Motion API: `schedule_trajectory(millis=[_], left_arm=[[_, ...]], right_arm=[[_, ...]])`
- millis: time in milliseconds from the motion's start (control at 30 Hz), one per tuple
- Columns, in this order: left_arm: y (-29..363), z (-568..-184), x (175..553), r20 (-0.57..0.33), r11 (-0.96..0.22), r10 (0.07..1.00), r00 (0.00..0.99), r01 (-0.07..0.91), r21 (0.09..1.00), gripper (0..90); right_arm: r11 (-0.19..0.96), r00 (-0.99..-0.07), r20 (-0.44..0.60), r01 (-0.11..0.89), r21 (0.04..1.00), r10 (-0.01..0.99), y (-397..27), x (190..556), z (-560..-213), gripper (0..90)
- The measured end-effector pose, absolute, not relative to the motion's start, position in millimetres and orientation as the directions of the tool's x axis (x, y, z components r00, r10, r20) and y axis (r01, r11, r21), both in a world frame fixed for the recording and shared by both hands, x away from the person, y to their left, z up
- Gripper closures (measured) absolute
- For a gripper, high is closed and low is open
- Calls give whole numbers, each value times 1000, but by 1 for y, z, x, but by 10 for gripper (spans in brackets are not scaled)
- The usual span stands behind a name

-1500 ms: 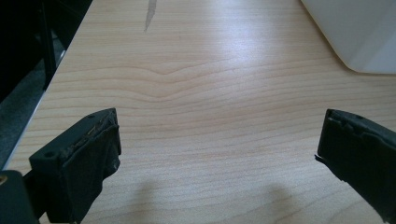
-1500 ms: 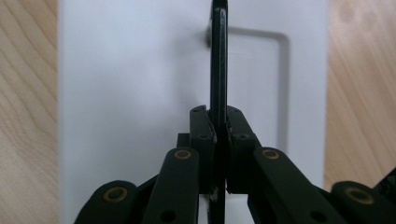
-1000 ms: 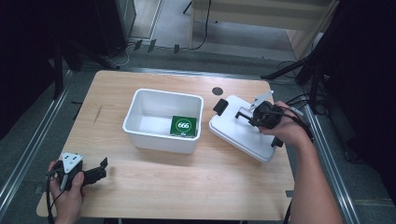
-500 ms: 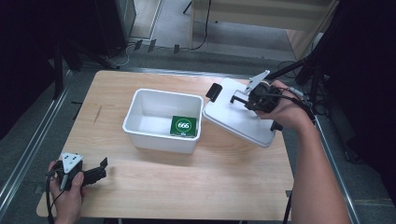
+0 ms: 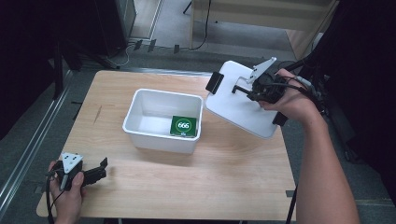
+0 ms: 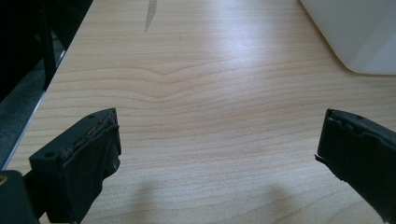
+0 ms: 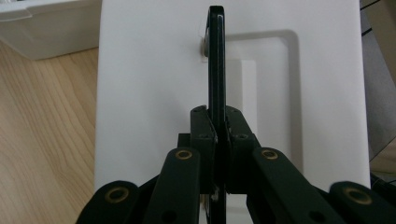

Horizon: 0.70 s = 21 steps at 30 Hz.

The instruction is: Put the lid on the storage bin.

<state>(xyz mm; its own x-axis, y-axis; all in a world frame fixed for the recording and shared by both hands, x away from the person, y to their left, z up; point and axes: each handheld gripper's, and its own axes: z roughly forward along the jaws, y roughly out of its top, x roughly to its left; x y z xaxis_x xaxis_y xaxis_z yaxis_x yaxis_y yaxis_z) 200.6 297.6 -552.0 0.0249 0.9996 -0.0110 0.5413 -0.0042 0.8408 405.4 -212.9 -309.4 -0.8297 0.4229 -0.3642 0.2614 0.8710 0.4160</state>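
Clamping the white lid (image 5: 243,105) by its black handle (image 7: 216,60), the right gripper (image 5: 254,87) holds it tilted off the bench (image 5: 196,186) beside the white bin (image 5: 163,119), apparently about to cover it, while the left gripper (image 5: 91,175) idles with jaws apart.

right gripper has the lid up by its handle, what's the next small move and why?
Probably carry the lid left over the open white bin: the right gripper is clamped on the lid's black handle, the lid hangs tilted beside the bin, and the green box already sits inside.
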Motion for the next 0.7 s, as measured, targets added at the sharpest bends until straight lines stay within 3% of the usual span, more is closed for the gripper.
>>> schedule_trajectory(millis=[700], left_arm=[[297, -552, 201, -10, -3, 1000, 22, 542, 840, 3]], right_arm=[[852, -842, -333, 246, 462, 424, -214, 399, -290, 855]])
